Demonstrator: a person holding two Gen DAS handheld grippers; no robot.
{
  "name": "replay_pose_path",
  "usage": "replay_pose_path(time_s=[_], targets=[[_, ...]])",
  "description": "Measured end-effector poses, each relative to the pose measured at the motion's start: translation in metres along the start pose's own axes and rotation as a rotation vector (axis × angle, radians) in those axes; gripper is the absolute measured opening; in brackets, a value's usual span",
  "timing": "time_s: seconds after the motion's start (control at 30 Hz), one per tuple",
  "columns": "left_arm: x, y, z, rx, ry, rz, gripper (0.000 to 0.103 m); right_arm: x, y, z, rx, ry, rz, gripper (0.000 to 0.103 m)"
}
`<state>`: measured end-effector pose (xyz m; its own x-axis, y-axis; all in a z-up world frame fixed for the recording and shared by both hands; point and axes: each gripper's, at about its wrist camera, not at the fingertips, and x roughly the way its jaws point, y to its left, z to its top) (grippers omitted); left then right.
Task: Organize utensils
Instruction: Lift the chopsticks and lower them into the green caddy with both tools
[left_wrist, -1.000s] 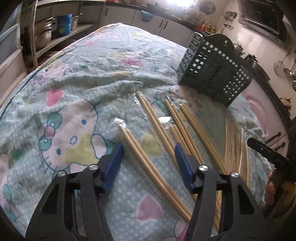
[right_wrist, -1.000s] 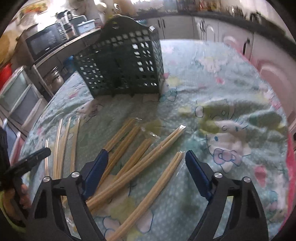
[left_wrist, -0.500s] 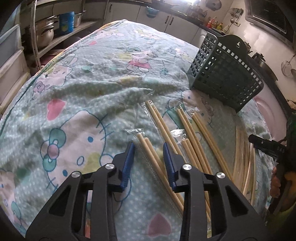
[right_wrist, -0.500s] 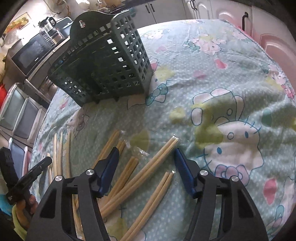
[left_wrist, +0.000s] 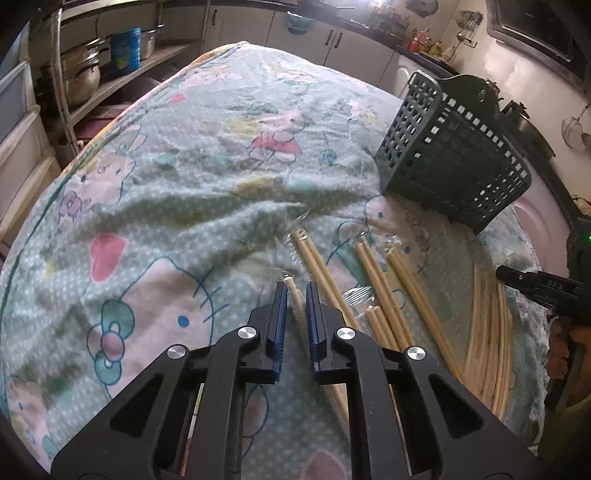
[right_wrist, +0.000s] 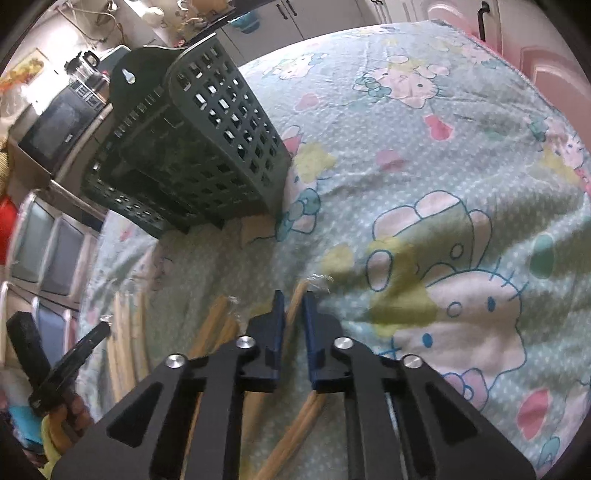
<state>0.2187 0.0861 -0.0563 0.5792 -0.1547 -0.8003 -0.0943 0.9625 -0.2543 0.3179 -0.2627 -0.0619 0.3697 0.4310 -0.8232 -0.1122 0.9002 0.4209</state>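
Several pairs of wooden chopsticks in clear wrappers (left_wrist: 373, 273) lie on a Hello Kitty cloth. My left gripper (left_wrist: 296, 291) is shut on one wrapped pair of chopsticks (left_wrist: 293, 295) near its tip. My right gripper (right_wrist: 293, 301) is shut on another wrapped pair of chopsticks (right_wrist: 295, 306). A dark green perforated utensil basket (left_wrist: 454, 155) stands beyond the chopsticks; it also shows in the right wrist view (right_wrist: 192, 147), to the upper left.
A bundle of thin pale sticks (left_wrist: 487, 332) lies at the cloth's right edge. The patterned cloth (left_wrist: 166, 184) is wrinkled. Shelves with pots (left_wrist: 85, 77) stand to the left. A microwave (right_wrist: 59, 129) and drawers sit beyond the basket.
Both grippers went from wide open to shut, each closing on a wrapped pair of chopsticks. Both views have moved in closer to the chopsticks.
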Motion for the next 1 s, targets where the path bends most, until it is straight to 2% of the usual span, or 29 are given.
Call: replay_pose_path(time_s=[0.17,0.47,0.57,0.7,1.0], targets=[[-0.018,-0.010,0.013,0.035,-0.039,-0.024,0.004,-0.012,0.009,0.001,-0.035,-0.032,0.036,0.009],[-0.058,-0.044,0.042,0.122,-0.145,-0.073,0.001,-0.069,0.058,-0.001,-0.233,-0.187,0.068,0.007],[-0.069,-0.058,0.052,0.147,-0.183,-0.100,0.001,-0.084,0.068,-0.004,-0.268,-0.225,0.094,0.007],[-0.082,-0.075,0.064,0.176,-0.231,-0.123,0.001,-0.102,0.079,-0.007,-0.321,-0.282,0.086,0.006],[-0.111,-0.116,0.107,0.235,-0.378,-0.168,0.001,-0.142,0.097,0.008,-0.344,-0.406,0.110,0.006]])
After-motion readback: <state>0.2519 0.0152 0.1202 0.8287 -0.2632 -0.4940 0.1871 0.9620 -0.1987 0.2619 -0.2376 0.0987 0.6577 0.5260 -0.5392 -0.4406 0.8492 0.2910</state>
